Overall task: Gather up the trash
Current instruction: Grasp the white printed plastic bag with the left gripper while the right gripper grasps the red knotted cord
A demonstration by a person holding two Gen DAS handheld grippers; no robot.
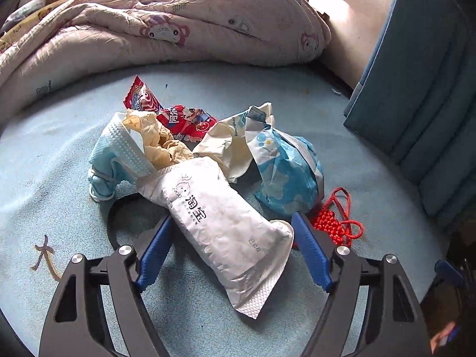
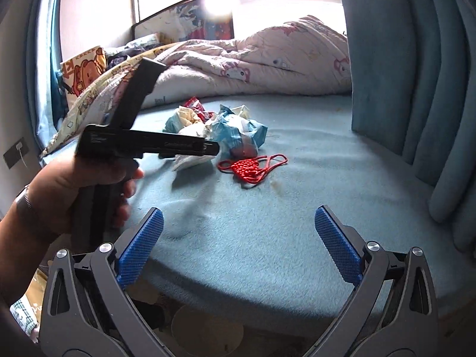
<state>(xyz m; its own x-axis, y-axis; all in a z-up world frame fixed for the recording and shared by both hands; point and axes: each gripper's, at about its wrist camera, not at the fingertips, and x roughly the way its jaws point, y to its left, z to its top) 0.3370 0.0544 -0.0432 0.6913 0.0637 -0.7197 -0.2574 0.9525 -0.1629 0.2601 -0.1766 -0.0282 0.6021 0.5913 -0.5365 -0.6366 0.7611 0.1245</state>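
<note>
A pile of trash lies on the blue bed sheet (image 1: 44, 178). A white tissue pack (image 1: 220, 223) lies between the open blue fingers of my left gripper (image 1: 233, 221), which do not clamp it. Behind it are a blue face mask (image 1: 119, 148), a crumpled yellowish tissue (image 1: 157, 139), a red snack wrapper (image 1: 175, 116) and a blue-white crumpled wrapper (image 1: 282, 166). In the right wrist view the pile (image 2: 220, 128) lies far ahead. My right gripper (image 2: 238, 223) is open and empty over the bed's near edge.
A red knotted cord (image 1: 333, 220) lies right of the pile, also in the right wrist view (image 2: 253, 166). A pink quilt (image 1: 166, 29) is heaped behind. Blue padded wall panels (image 1: 422, 74) stand at the right. A black hair tie (image 1: 116, 211) lies under the mask.
</note>
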